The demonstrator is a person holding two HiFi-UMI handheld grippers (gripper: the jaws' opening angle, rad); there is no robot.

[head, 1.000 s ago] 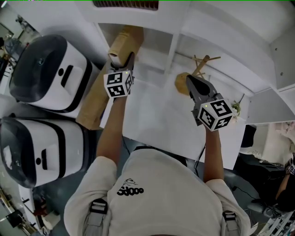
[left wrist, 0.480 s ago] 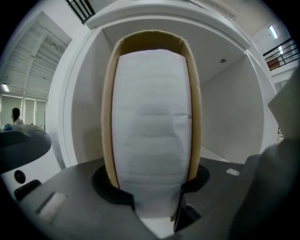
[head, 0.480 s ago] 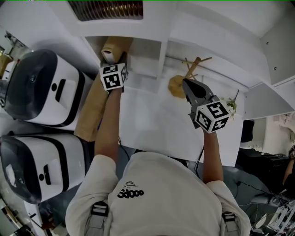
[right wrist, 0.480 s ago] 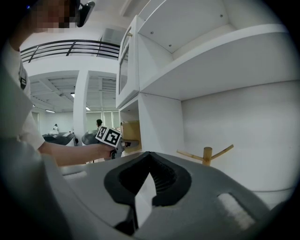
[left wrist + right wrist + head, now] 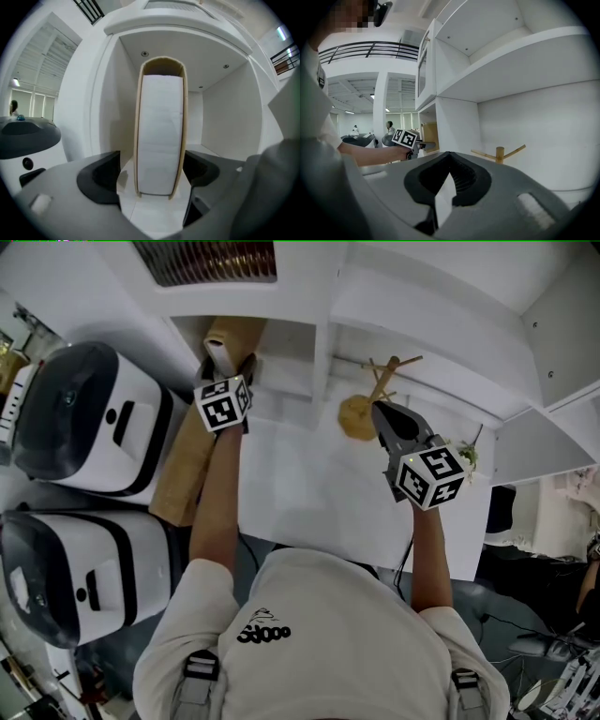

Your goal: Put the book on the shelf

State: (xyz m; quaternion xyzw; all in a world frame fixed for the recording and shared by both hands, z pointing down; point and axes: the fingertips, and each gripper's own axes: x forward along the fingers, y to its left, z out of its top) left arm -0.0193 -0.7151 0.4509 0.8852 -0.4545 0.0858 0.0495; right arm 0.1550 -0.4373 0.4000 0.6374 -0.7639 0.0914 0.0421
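The book (image 5: 159, 136), tan-covered with its white page edges facing me, stands upright in the left compartment of the white shelf (image 5: 220, 108). In the head view the book (image 5: 230, 338) sits at the mouth of that compartment (image 5: 281, 343). My left gripper (image 5: 154, 176) straddles the book and its jaws are opening; the left pad stands clear of the cover. That left gripper (image 5: 228, 362) reaches into the shelf. My right gripper (image 5: 380, 411) hovers over the white table, shut and empty, and in its own view its tips (image 5: 449, 157) meet.
Two white-and-black machines (image 5: 94, 404) (image 5: 75, 559) stand at the left. A brown board (image 5: 183, 465) leans beside the table (image 5: 319, 488). A wooden branched stand (image 5: 380, 381) (image 5: 500, 153) and a yellowish round thing (image 5: 356, 416) sit in the right compartment, near a small plant (image 5: 469, 456).
My left gripper has carried the book forward into the left compartment, and its jaws have spread apart from the covers. The right gripper has barely moved.
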